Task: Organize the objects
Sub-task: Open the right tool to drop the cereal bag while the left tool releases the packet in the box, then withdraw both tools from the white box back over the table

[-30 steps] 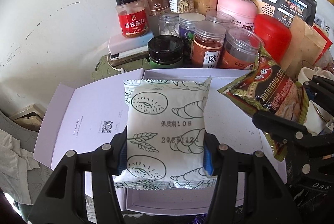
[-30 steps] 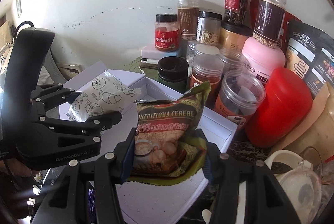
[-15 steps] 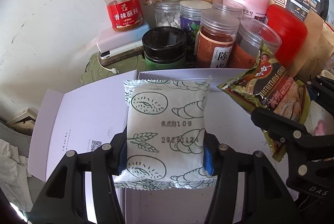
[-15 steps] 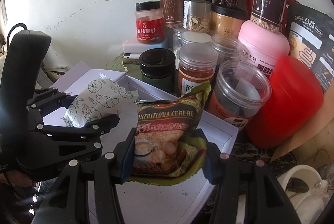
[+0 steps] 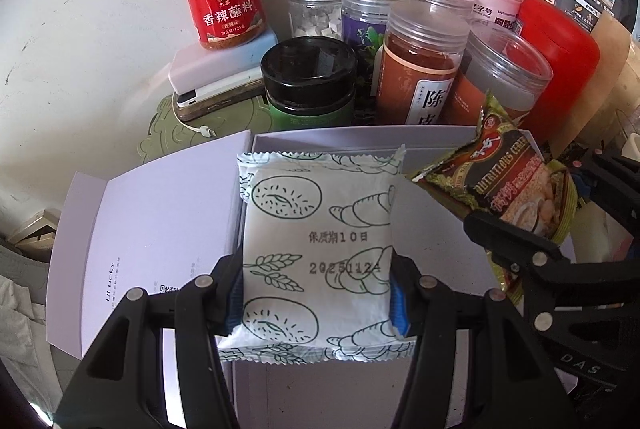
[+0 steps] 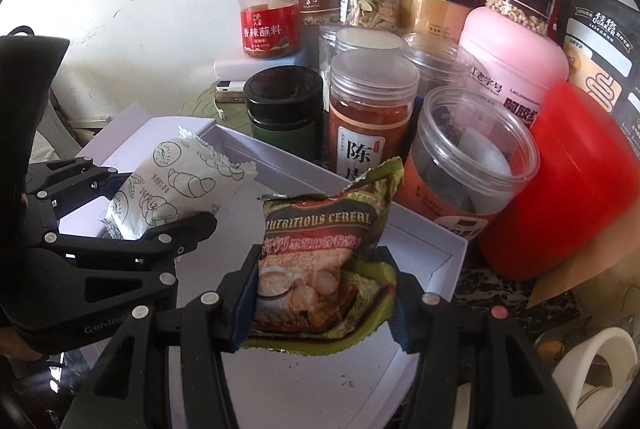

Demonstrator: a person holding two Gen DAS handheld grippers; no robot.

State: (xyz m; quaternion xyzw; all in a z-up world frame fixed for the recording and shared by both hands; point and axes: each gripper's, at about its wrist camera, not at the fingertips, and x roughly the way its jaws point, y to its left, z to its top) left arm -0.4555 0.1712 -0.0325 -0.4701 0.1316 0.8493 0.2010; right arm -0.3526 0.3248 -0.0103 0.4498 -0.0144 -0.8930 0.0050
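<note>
- The left gripper (image 5: 316, 293) pinches a white bread packet (image 5: 316, 249) by its side edges, pads pressed in.
- The right gripper (image 6: 320, 293) pinches a green cereal sachet (image 6: 324, 253) the same way (it reads "NUTRITIOUS CEREAL").
- Both packets hang over the open white box (image 5: 344, 139), bread left of cereal, apart.
- Jars (image 5: 420, 69) crowd just behind the box; a red canister (image 6: 560, 181) stands at its right.
</note>
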